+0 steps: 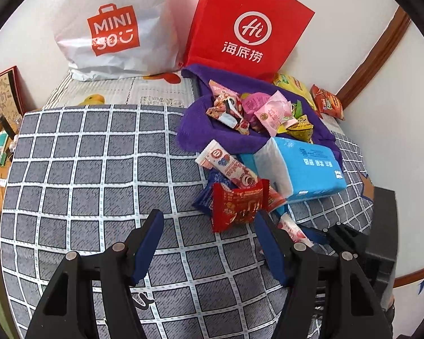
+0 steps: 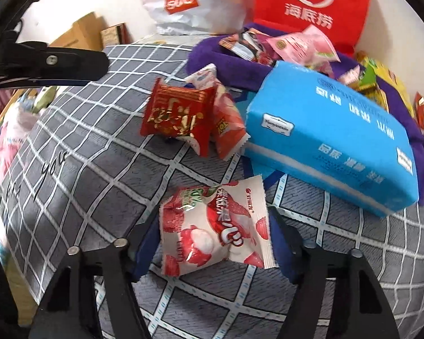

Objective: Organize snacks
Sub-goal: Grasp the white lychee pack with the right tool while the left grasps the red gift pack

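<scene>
Right tongs (image 2: 212, 243) are straddling a white lychee-print candy packet (image 2: 214, 226), blue pads at both edges; can't tell if they're pressing yet. Left tongs (image 1: 209, 240) are hanging half-open and empty, likely waiting. Just ahead of them a red foil snack packet (image 1: 237, 204) is lying on the grey checked cloth (image 1: 84, 169), beside a blue tissue pack (image 1: 299, 166). Farther off, the purple towel (image 1: 200, 130) is gathering loose sweets.

Two bags (image 1: 113, 25), one tissue pack (image 1: 302, 166), many snacks (image 1: 237, 206).
</scene>
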`<state>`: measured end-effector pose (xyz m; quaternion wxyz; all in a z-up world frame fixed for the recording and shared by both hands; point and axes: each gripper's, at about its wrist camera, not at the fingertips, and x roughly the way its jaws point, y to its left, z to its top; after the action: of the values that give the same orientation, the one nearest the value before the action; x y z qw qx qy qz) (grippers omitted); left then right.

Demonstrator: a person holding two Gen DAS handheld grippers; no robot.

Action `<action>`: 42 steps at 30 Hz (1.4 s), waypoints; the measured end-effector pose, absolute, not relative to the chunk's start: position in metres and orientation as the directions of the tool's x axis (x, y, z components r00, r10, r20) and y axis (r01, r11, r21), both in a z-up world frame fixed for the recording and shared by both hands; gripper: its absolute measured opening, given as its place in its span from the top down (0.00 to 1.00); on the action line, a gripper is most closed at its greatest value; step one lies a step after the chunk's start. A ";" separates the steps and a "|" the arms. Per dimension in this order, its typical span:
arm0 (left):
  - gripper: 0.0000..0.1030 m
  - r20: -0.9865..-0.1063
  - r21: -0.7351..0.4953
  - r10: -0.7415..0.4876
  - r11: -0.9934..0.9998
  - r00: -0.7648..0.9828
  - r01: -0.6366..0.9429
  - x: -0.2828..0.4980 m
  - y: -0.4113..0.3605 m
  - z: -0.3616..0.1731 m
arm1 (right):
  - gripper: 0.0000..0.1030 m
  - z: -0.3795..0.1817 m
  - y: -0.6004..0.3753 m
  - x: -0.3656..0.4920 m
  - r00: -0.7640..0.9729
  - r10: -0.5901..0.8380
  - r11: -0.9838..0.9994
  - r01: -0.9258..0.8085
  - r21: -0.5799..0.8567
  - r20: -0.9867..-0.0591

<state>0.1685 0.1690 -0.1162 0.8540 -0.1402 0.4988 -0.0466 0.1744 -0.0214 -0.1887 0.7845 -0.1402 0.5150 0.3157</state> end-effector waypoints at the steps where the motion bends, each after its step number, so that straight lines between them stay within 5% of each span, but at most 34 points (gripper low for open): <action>1: 0.38 -0.839 -0.287 -0.220 0.956 0.497 -0.061 0.168 0.169 -0.118 | 0.41 -0.188 -0.024 0.174 0.277 0.344 0.766 -0.636 0.097 -0.897; 19: 0.38 -0.849 -0.276 -0.229 0.961 0.475 -0.030 0.198 0.115 -0.154 | 0.42 -0.185 -0.143 0.184 0.454 0.183 0.931 -0.364 0.006 -0.872; 28: 0.38 -0.858 -0.191 -0.136 0.980 0.496 -0.062 0.211 0.100 -0.169 | 0.39 -0.199 -0.151 0.180 0.501 0.202 0.931 -0.364 0.008 -0.842; 30: 0.44 -0.855 -0.197 -0.144 0.979 0.498 -0.055 0.210 0.101 -0.168 | 0.39 -0.199 -0.156 0.183 0.487 0.228 0.933 -0.356 0.046 -0.843; 42: 0.46 -0.839 -0.239 -0.186 0.970 0.512 -0.040 0.184 0.108 -0.150 | 0.40 -0.186 -0.158 0.175 0.481 0.247 0.940 -0.329 0.089 -0.841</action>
<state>0.1842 0.1076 -0.1499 0.8619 -0.1146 0.4921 -0.0424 0.1748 -0.1576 -0.1863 0.8594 -0.0423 0.4812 0.1676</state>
